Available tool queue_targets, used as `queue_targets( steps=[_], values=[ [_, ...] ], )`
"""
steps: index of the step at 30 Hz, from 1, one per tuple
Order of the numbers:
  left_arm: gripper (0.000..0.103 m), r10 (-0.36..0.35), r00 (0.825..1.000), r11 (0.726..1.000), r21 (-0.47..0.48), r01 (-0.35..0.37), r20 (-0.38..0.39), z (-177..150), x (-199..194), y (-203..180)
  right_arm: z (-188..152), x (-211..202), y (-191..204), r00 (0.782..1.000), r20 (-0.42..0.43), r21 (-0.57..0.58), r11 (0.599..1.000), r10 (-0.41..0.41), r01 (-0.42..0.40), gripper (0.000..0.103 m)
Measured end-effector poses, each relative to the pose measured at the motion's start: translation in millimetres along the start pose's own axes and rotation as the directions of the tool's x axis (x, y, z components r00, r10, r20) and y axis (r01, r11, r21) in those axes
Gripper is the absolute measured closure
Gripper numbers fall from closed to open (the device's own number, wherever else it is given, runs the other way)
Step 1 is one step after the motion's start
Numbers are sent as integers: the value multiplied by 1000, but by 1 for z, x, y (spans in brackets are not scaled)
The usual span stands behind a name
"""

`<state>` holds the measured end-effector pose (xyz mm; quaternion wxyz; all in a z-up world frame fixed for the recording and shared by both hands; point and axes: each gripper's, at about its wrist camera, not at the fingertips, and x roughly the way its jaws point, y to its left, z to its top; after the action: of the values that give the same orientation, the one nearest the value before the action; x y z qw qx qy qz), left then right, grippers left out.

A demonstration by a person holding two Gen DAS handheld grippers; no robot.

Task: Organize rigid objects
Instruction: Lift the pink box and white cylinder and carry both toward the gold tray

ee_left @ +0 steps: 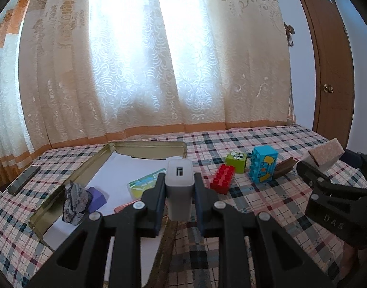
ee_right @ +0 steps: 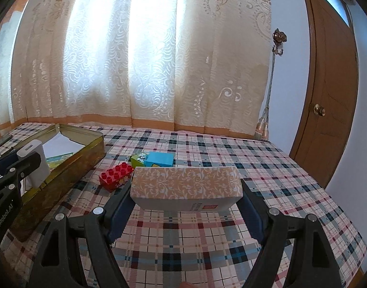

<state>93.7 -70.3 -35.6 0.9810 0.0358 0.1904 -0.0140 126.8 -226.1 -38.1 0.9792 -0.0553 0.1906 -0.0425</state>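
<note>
Two gripper bodies read "DAS" (ee_left: 333, 222) and "GenRobot.AI" (ee_right: 2, 218).

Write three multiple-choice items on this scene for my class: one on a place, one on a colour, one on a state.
1. Where does the grey rock lie?
A. in the gold tin
B. on the plaid cloth
C. on the phone

2. What colour is the studded brick nearest the tin?
A. green
B. red
C. blue

3. What does the left gripper hold?
A. nothing
B. a patterned box
C. a white charger

Answers: 1 A, it sits inside the tin's rim; 2 B, its studs are red; 3 C, its fingers clamp the charger's sides.
</note>
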Motion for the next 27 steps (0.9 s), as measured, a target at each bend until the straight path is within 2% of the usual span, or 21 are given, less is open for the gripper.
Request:
queue_targets(
  steps=[14,27],
  values=[
    [82,-2,1000,1000,7,2,9,-3,-5,8,-1,-6,14,1000,9,-17,1000,26,-26,21],
    [82,1,998,1000,19,-2,69,-3,-18,5,-1,-10,14,999,27,-11,1000,30,-30,21]
  ],
)
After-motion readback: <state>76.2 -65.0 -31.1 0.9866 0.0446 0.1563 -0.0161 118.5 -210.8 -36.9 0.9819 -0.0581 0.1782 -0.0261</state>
